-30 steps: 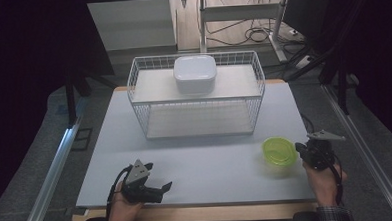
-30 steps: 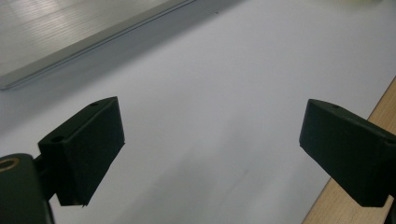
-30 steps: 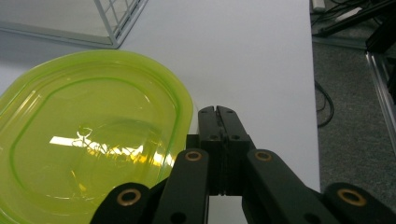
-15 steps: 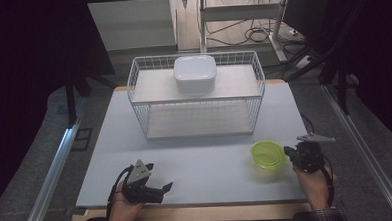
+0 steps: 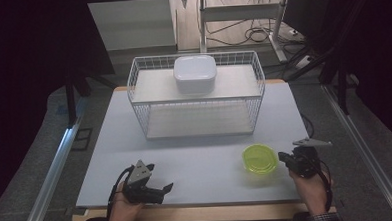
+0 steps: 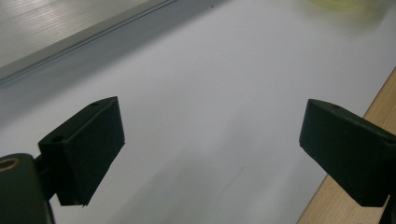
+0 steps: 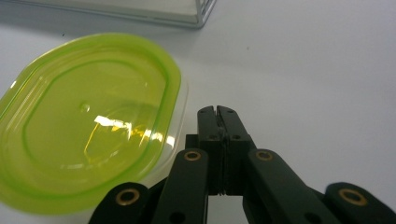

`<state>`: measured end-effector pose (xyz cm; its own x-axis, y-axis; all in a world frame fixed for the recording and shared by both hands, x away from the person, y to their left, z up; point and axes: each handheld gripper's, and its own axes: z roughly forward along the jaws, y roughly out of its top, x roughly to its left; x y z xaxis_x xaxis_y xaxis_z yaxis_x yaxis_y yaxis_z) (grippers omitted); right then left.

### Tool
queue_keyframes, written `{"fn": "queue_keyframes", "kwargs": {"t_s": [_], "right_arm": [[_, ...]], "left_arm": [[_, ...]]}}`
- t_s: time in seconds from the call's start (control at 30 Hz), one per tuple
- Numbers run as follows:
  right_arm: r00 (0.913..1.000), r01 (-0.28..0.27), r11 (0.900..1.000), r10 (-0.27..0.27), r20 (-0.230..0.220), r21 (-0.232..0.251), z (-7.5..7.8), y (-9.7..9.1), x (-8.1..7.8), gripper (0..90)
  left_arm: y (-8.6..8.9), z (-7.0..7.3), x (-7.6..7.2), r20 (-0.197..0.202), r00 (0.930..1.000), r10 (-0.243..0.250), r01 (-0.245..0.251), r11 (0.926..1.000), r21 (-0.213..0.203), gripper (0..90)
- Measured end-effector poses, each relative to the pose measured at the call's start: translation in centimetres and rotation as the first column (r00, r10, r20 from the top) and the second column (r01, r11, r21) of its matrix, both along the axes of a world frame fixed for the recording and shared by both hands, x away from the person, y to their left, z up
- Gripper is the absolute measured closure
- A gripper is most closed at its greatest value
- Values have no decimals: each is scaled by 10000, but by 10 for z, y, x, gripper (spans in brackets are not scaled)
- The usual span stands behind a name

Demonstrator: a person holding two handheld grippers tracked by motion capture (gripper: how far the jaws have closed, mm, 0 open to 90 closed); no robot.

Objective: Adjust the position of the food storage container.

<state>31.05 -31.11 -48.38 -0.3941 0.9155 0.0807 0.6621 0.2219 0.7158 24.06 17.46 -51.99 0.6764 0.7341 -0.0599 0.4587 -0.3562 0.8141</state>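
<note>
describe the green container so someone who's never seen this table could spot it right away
Start at the white wire basket at the back of the pale grey table. Come toward the near right edge: the translucent lime-green oval plastic container sits there, beside the right gripper with its shut jaws. It is the one brightly coloured thing; the other container is white.

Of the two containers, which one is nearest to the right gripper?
The yellow-green lidded container, on the table beside the right gripper. The white container sits far off, on top of the wire basket.
</note>
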Motion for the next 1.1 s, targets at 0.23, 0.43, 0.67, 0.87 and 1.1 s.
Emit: {"fn": "queue_keyframes", "kwargs": {"t_s": [0.23,0.43,0.67,0.87,1.1], "right_arm": [[9988,-357,9989,346,-355,-314,-5,11,-8,894],[9959,-686,9974,671,-607,-234,-10,18,-7,894],[9897,-1207,9923,1224,-749,266,-13,31,-4,892],[9835,-1524,9872,1561,-909,468,-16,43,-2,893],[9723,-1954,9776,2034,-1148,779,-20,60,1,893]], "left_arm": [[0,0,0,5,10000,-15,15,10000,-4,62],[-1,0,0,-8,10000,-69,69,10000,38,62],[-3,-1,0,-32,9999,-130,130,9999,106,62],[-4,-2,0,-55,9999,-160,160,9998,143,63],[-6,-2,0,-100,9997,-226,228,9996,186,63]]}}
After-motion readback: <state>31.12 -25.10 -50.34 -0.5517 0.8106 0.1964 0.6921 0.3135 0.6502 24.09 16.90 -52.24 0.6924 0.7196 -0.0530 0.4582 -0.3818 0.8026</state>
